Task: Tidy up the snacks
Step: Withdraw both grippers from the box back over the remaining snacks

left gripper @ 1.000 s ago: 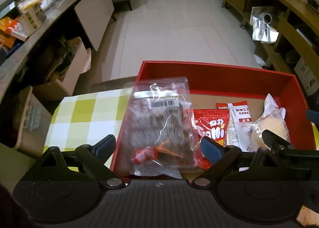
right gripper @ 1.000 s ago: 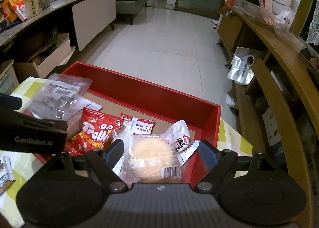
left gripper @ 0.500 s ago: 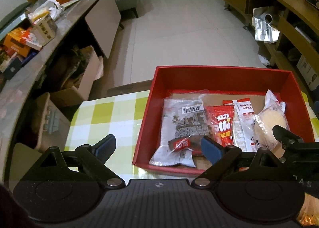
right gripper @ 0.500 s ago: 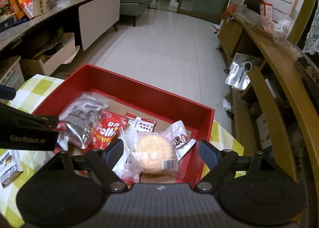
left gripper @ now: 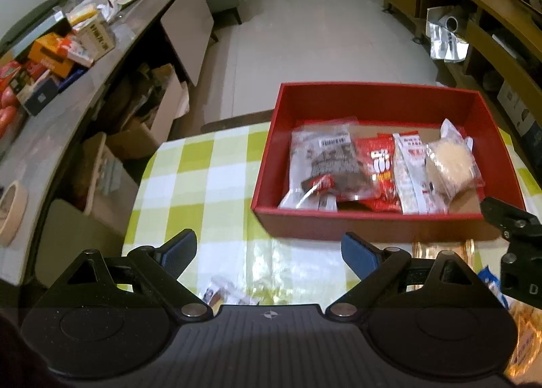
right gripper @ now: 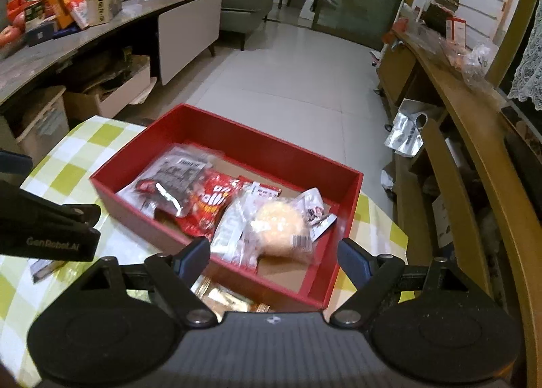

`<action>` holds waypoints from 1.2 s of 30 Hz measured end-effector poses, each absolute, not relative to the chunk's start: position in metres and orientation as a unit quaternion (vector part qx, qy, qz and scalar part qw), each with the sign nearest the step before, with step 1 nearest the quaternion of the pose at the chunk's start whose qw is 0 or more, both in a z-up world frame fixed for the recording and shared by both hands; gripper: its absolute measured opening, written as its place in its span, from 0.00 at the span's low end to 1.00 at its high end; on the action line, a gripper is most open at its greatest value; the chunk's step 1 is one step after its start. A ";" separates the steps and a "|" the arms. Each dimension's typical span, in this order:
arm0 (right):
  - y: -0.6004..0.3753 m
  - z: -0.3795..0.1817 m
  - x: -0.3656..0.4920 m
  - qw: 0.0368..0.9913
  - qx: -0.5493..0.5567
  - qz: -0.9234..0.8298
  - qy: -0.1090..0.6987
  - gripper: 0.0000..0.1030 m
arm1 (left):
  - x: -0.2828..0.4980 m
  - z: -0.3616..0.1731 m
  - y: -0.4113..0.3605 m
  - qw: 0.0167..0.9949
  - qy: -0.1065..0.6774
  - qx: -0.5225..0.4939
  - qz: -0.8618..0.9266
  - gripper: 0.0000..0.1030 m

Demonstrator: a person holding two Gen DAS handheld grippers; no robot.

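A red box (left gripper: 379, 93) (right gripper: 237, 140) stands on the green-checked tablecloth (left gripper: 203, 184). Inside it lie a clear bag of dark snacks (left gripper: 325, 164) (right gripper: 176, 181), a red packet (left gripper: 379, 167) (right gripper: 213, 201), a white-red packet (left gripper: 411, 178) (right gripper: 233, 222) and a wrapped round bun (left gripper: 449, 164) (right gripper: 281, 225). My left gripper (left gripper: 269, 254) hangs open over the cloth in front of the box, nothing between its fingers. My right gripper (right gripper: 272, 257) is open above the box's near edge, also holding nothing. Each gripper shows at the edge of the other's view.
Small loose packets (left gripper: 230, 293) lie on the cloth under the left gripper; golden-wrapped snacks (right gripper: 220, 296) sit by the box's near side. A cluttered counter (left gripper: 67, 49) runs along the left, wooden shelving (right gripper: 474, 150) along the right, tiled floor beyond the table.
Both grippers have pulled back and up from the box. The clear bag of dark snacks, close between the left gripper's fingers before, now lies inside the box.
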State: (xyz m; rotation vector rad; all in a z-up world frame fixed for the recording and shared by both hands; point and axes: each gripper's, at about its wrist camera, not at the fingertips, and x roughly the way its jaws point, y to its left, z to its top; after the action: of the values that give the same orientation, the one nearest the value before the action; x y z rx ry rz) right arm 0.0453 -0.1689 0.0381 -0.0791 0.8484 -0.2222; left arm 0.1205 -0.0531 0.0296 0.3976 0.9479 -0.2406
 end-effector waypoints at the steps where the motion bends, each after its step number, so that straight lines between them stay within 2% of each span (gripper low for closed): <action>1: -0.167 0.038 0.042 0.904 -0.038 -0.106 0.412 0.85 | 0.117 0.029 -0.051 0.863 0.453 0.190 -0.115 0.92; 36: -0.124 0.017 -0.033 0.889 -0.047 -0.054 0.452 0.85 | 0.030 0.005 -0.013 0.841 0.468 0.237 -0.130 0.93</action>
State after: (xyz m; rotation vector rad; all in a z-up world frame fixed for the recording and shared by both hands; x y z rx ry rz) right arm -0.0326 -0.1244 0.0174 -0.0981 0.9393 -0.1131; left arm 0.0301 -0.0130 0.0053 0.5005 0.9890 -0.2743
